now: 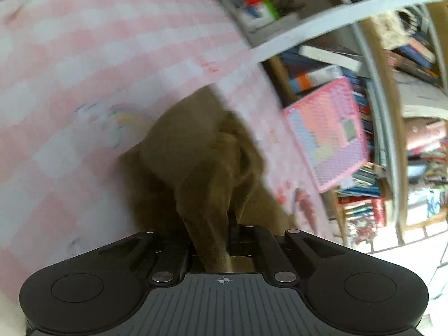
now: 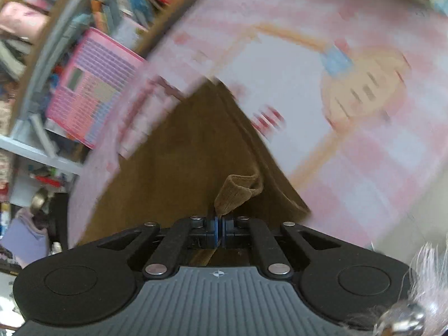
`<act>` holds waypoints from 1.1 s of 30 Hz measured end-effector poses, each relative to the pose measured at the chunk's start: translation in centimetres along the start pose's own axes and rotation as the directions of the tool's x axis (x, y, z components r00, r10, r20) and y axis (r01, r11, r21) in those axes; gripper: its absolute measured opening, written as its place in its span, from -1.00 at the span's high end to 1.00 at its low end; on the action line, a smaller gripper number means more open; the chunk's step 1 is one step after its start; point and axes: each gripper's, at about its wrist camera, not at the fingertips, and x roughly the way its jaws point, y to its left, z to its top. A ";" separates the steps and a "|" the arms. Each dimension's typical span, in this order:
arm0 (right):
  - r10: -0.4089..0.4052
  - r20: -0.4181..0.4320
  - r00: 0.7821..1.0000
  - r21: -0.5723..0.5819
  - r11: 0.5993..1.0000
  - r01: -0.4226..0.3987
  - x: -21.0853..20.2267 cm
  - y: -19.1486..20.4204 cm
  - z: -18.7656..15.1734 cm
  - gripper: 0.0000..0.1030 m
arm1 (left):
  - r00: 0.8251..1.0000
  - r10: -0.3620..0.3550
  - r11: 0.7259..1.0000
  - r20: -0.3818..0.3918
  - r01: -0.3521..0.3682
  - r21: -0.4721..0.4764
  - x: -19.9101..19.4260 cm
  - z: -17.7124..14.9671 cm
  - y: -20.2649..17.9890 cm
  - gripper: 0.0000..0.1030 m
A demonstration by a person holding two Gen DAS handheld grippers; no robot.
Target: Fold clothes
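blur heavy, both views | left gripper (image 1: 224, 240) clamped on brown garment (image 1: 196, 151) (fingertips buried in cloth) | right gripper (image 2: 219, 228) pinching its ribbed edge, frame centre | pink checked bedsheet (image 1: 84, 56) open upper left | bookshelf (image 1: 364, 112) crowds right edge

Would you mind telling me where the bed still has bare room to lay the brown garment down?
The pink checked sheet lies bare to the left of the brown garment, and again on the far side of it in the right wrist view. Toward the bookshelf it is crowded. Both grippers grip the garment.
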 end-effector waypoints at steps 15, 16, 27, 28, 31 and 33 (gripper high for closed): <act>-0.141 0.012 0.990 -0.071 0.987 0.142 0.3 -2.7 -2.3 0.94 | 0.999 0.009 0.999 -0.049 -0.011 -0.046 0.3 -2.1 2.4 0.87; -0.144 0.013 0.990 -0.075 0.987 0.144 0.5 -2.7 -2.4 0.93 | 0.999 0.004 0.999 -0.043 -0.006 -0.054 0.2 -1.9 2.3 0.80; -0.163 0.002 0.987 -0.100 0.982 0.163 0.6 -2.4 -2.2 0.93 | 0.992 -0.043 0.997 0.120 0.036 0.065 -2.0 -2.1 -1.2 0.85; -0.165 0.001 0.986 -0.100 0.981 0.164 0.6 -2.4 -2.2 0.93 | 0.990 -0.037 0.993 0.135 0.021 0.115 -2.2 -2.3 -1.8 0.85; -0.170 -0.001 0.985 -0.100 0.981 0.169 0.6 -2.2 -2.2 0.93 | 0.985 -0.012 0.969 0.172 -0.031 0.245 -2.8 -2.9 -3.4 0.84; -0.173 -0.002 0.985 -0.100 0.980 0.172 0.6 -2.1 -2.2 0.93 | 0.990 0.110 0.988 0.088 -0.118 0.096 -1.1 -1.9 -0.3 0.84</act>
